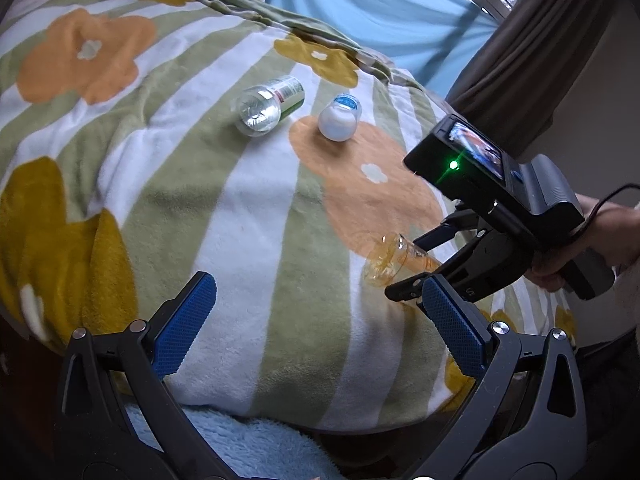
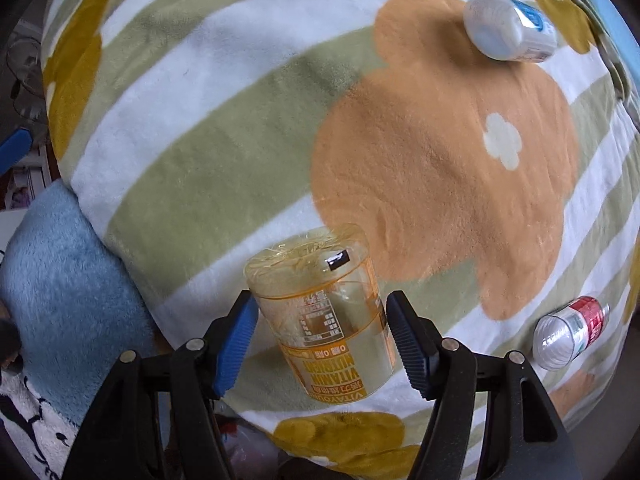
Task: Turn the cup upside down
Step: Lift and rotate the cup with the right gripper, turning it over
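A clear orange cup with a yellow "VITAMIN" label stands upside down on the flowered blanket, closed base up. My right gripper is open around it, blue pads on either side with small gaps. In the left wrist view the same cup sits between the right gripper's fingers. My left gripper is open and empty, above the blanket's near part.
A clear cup with a green label and a white cup with a blue label lie on the blanket farther off. A red-labelled cup lies at the right. A light blue towel lies at the blanket's near-left edge.
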Action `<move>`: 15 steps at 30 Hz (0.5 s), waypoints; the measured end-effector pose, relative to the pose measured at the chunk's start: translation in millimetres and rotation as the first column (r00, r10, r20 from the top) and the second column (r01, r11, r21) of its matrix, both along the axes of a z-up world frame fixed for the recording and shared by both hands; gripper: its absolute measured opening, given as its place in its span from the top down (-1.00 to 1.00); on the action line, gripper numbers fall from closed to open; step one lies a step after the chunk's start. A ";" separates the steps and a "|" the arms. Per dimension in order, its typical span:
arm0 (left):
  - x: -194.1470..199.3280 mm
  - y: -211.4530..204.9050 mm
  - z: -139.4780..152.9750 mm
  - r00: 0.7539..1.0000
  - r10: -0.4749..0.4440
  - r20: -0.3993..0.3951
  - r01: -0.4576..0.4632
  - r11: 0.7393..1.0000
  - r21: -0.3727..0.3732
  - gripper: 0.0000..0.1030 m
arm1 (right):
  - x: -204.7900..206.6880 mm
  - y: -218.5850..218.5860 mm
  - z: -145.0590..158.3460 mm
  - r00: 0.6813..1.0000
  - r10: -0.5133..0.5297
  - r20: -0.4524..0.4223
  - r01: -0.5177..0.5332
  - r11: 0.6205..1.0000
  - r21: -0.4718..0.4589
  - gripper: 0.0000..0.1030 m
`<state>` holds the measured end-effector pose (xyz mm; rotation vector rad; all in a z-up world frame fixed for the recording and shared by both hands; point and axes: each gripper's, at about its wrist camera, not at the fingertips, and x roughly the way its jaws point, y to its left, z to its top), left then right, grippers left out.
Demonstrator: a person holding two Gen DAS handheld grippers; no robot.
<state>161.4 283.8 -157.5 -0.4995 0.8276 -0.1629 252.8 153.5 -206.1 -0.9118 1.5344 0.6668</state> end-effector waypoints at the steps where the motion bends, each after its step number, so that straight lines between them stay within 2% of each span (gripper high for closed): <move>1: 0.1 0.1 -0.3 1.000 0.000 0.000 0.000 1.000 -0.003 -0.99 | -1.6 2.7 -0.7 1.000 0.031 0.003 -0.031 0.999 -0.017 -0.23; 3: 0.5 0.6 -1.1 1.000 0.000 -0.002 0.000 1.000 -0.015 -0.99 | -10.3 14.6 0.6 0.991 0.127 0.038 -0.125 0.990 -0.063 -0.25; 6: 0.7 2.3 -2.0 1.000 -0.001 -0.003 0.001 1.000 -0.026 -0.99 | -20.6 23.9 -1.2 0.962 0.264 0.064 -0.255 0.959 -0.123 -0.25; 10: 0.8 2.4 -2.5 1.000 -0.001 -0.004 0.001 1.000 -0.030 -0.99 | -18.6 33.3 0.4 0.955 0.292 0.048 -0.286 0.952 -0.111 -0.25; 15: 2.3 5.3 -3.7 1.000 0.001 -0.008 -0.001 0.999 -0.041 -0.99 | -2.6 39.0 -5.6 0.955 0.295 0.010 -0.291 0.947 -0.138 -0.26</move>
